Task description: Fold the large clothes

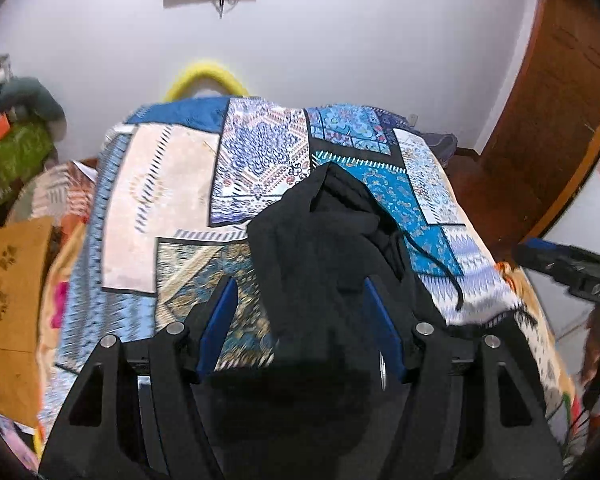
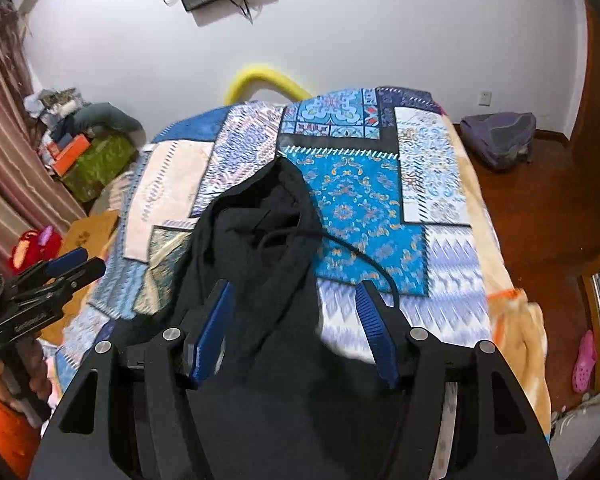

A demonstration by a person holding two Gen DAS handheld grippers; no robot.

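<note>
A black hoodie (image 1: 324,240) lies bunched on the bed's patterned blue quilt (image 1: 172,200), hood end pointing away, a drawstring trailing to the right. It also shows in the right wrist view (image 2: 260,264). My left gripper (image 1: 300,300) is open, its blue pads on either side of the hoodie's near part, above it. My right gripper (image 2: 296,304) is open too, over the hoodie's right edge and drawstring (image 2: 364,260). Each gripper shows at the edge of the other's view: the right one (image 1: 568,264), the left one (image 2: 60,272).
The quilt (image 2: 380,208) covers a bed against a white wall. A cardboard box (image 1: 12,292) and clutter (image 2: 84,148) stand to the left. A grey backpack (image 2: 500,136) lies on the red floor at right, with a pink clog (image 2: 584,360).
</note>
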